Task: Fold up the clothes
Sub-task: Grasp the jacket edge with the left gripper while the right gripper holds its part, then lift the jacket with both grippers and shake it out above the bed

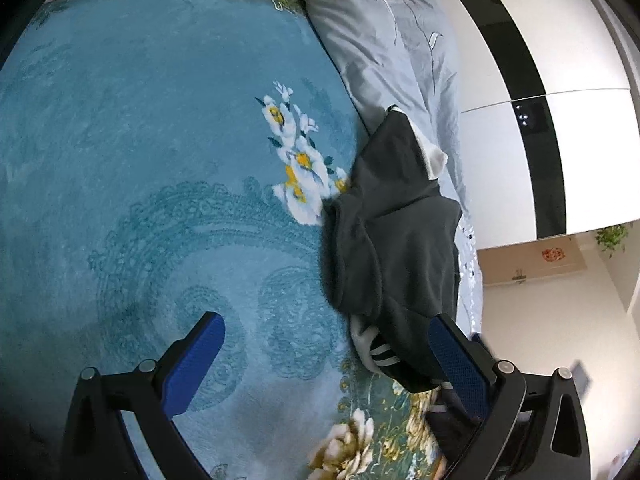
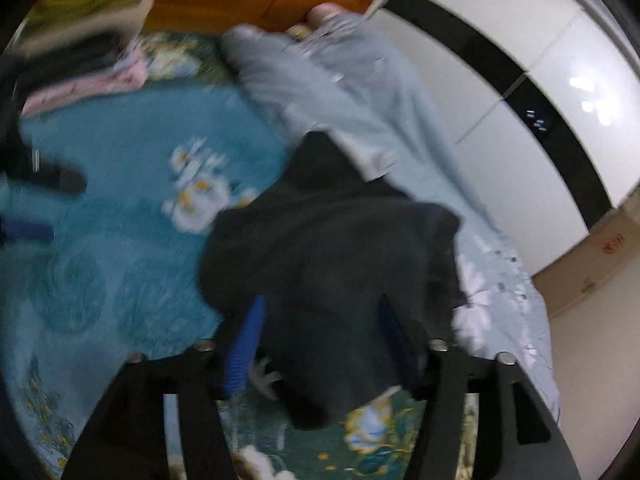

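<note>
- Teal floral blanket (image 1: 140, 140) covers the bed; its outer parts are cut off by the fisheye rim; the right wrist view is motion-blurred throughout.
- Grey quilt (image 1: 392, 60) lies along the blanket's right edge, partly hidden under the garment.
- Dark grey garment (image 1: 392, 240) lies crumpled where blanket meets quilt; white trim shows at its top and lower edge; its shape is hard to make out.
- Folded pile (image 2: 80, 48) at the bed's far corner is blurred; pink fabric shows.
- Left gripper (image 1: 328, 356): fingers spread wide, nothing between them; right finger touches the garment's edge.
- Right gripper (image 2: 320, 344): fingers apart, dark cloth bunched between them; grip cannot be confirmed.
</note>
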`<state>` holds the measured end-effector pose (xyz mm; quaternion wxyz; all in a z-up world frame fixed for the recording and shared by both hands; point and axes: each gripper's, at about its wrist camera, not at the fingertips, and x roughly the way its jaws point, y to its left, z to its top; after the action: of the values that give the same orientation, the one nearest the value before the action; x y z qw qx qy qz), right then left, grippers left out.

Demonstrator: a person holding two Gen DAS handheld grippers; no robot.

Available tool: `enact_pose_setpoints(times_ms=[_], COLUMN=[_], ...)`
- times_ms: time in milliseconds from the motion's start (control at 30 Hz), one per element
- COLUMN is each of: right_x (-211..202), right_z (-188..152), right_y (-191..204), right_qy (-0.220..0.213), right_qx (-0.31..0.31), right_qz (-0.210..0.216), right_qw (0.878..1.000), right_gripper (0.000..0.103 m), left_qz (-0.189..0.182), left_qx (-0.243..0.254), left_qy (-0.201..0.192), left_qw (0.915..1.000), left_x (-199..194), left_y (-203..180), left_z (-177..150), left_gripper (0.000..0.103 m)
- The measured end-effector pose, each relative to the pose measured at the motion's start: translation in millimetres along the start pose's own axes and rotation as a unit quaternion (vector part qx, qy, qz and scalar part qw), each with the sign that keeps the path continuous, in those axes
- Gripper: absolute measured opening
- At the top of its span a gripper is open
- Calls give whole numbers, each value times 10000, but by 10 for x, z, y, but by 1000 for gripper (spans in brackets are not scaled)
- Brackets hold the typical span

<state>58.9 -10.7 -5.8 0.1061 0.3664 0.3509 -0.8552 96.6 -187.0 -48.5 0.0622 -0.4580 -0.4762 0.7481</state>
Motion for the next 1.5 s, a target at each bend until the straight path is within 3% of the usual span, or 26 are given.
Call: enact_pose_setpoints(times_ms=[100, 233, 300, 333, 367, 533, 767, 933, 1033, 1200, 1267, 1300, 1333, 1400, 1500], right_x=[273, 647, 778, 794, 784, 616, 318, 278, 242, 287, 295, 296, 297, 304, 306], right_z=[-107, -184, -235, -254, -267, -340, -715, -889, -869, -869, -879, -875, -871, -852, -830], right_y=[276, 521, 572, 533, 462, -48, -780, -864, -809, -746, -723, -713, -702, -688, -676], right_qy=[196, 348, 451, 477, 497, 565, 813, 1058, 1017, 1140, 1171, 1171, 1171, 1176, 1173], right_qx=[-485, -1281, -1624, -1620, -1522, -685, 429, 664, 557, 720, 753, 770, 788, 796, 772], right_qz=[-50, -480, -702, -780, -833, -1023, -1010, -836, -815, -590, -573, -562, -552, -530, -504], right_qw=[9986, 9900, 9832, 9826, 9836, 9908, 9906, 9886, 9899, 9891, 9886, 9885, 9885, 9884, 9888], right_gripper=[62, 62, 56, 26, 11, 8, 6, 6, 5, 6, 6, 6, 6, 6, 6], left_qz=[34, 103, 122, 130, 149, 212, 64, -31, 110, 203, 234, 265, 341, 546, 555], left_qx=[-63, -31, -21, -27, -42, 18, 280, 396, 415, 63, 146, 201, 258, 624, 1239], left_qy=[59, 90, 104, 114, 149, 391, 798, 920, 1098, 1535, 1576, 1611, 1667, 1588, 1167], left_qw=[10000, 9999, 9999, 9998, 9998, 9990, 9964, 9950, 9930, 9879, 9871, 9864, 9851, 9838, 9838], left_x=[36, 70, 94, 110, 147, 362, 887, 1335, 1640, 2076, 2153, 2181, 2211, 2194, 2003], left_y=[25, 27, 28, 32, 41, 18, -420, -823, -963, -1000, -1045, -1063, -1083, -1171, -1333], left_z=[0, 10, 19, 25, 36, 69, 338, 592, 689, 749, 763, 765, 770, 777, 772], left_gripper=[103, 103, 103, 103, 103, 103, 103, 103, 103, 100, 87, 70, 40, 10, 9])
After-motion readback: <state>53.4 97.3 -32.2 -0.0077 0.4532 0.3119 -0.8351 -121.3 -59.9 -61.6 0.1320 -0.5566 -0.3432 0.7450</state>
